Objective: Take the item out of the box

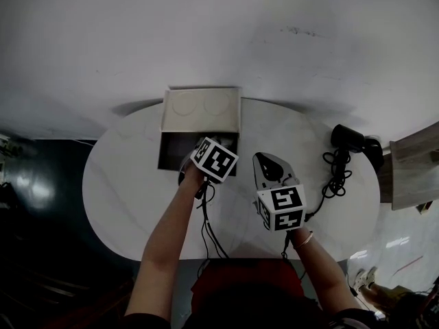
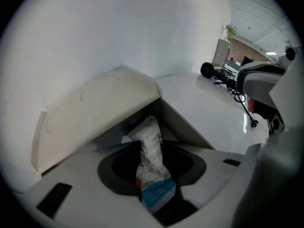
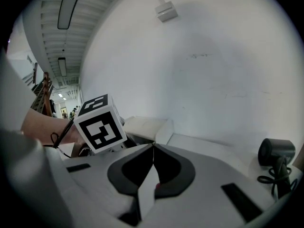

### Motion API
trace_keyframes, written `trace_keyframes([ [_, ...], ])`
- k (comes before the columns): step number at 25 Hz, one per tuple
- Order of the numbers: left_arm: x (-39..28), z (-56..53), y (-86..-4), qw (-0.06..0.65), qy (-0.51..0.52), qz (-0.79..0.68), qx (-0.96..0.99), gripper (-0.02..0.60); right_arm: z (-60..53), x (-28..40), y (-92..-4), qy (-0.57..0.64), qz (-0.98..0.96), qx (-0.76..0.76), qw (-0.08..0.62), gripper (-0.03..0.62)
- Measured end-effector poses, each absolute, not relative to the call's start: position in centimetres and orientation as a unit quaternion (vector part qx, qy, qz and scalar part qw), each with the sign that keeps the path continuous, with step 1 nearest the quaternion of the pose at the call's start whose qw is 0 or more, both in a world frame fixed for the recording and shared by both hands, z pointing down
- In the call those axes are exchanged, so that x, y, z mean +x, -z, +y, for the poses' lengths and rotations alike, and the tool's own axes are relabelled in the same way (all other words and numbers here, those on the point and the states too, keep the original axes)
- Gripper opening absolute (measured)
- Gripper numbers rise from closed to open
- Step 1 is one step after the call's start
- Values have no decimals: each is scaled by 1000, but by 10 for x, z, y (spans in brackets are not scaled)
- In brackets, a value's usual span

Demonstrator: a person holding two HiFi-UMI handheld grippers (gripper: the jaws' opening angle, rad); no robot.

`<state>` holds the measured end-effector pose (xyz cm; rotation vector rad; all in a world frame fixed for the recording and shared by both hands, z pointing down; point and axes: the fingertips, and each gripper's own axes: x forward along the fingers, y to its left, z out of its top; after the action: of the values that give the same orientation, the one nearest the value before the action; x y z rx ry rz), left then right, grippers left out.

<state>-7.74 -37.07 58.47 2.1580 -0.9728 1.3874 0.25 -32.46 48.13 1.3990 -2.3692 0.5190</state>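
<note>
A shallow box (image 1: 180,157) with a dark inside stands at the far middle of the round white table (image 1: 130,190), its cream lid (image 1: 200,110) folded back toward the wall. My left gripper (image 1: 197,164) reaches down into the box. In the left gripper view a crinkled white packet (image 2: 152,163) with blue print stands between the jaws, pinched at its narrow middle by the left gripper (image 2: 151,145), under the raised lid (image 2: 90,113). My right gripper (image 1: 265,162) hovers to the right of the box, shut and holding nothing; its jaws meet in the right gripper (image 3: 153,148) view.
A black device (image 1: 348,137) with a coiled black cable (image 1: 335,173) lies at the table's right side, also seen as the black device (image 3: 276,152). A pale wooden board (image 1: 415,163) stands beyond the right edge. A white wall backs the table. Thin cables hang from the left gripper.
</note>
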Motion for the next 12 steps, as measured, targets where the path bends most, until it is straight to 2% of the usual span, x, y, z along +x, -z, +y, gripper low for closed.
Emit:
trace_keyframes([
  [3,-76,-368,-584,187,-496,-348,774,139,-323,5,-479,-184,-832,495,170,15],
  [12,-84,-364,-569,155,-480,-372,780,127,-317,10,-475,-182,-828,502,170,15],
])
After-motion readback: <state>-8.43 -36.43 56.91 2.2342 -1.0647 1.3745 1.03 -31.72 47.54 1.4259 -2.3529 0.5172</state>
